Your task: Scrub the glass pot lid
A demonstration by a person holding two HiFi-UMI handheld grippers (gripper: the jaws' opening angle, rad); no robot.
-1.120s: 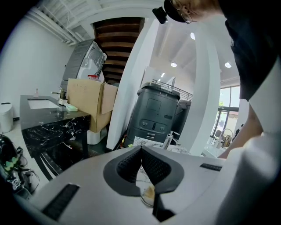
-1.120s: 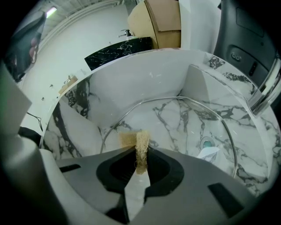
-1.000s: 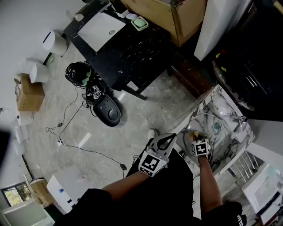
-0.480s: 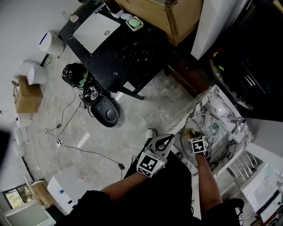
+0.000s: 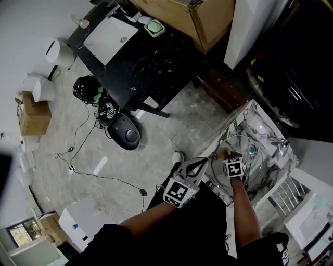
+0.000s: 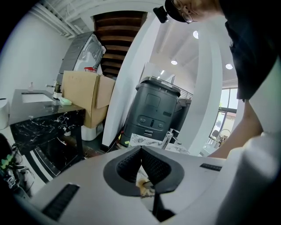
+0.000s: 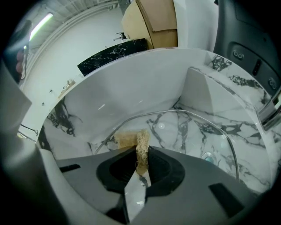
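The glass pot lid (image 5: pixel 248 156) lies in the marble sink (image 5: pixel 258 115), and in the right gripper view the lid (image 7: pixel 197 132) shows as a clear dome with a thin rim. My right gripper (image 5: pixel 227 156) is shut on a tan scrub pad (image 7: pixel 131 140), which it presses against the lid's near-left rim. In that view the right gripper (image 7: pixel 141 154) has the pad sticking up between its jaws. My left gripper (image 5: pixel 202 162) hovers at the sink's left edge. In its own view the left gripper (image 6: pixel 141 151) has its jaw tips together, and nothing shows between them.
A faucet (image 5: pixel 281 148) stands at the sink's right side. A black marble table (image 5: pixel 140 62) with a cardboard box (image 5: pixel 190 15) is farther off. Cables and a black device (image 5: pixel 125 132) lie on the floor. A grey bin (image 6: pixel 156 110) stands ahead of the left gripper.
My right gripper has shifted the scrub pad slightly up and to the left along the lid's rim. The left gripper has stayed where it was.
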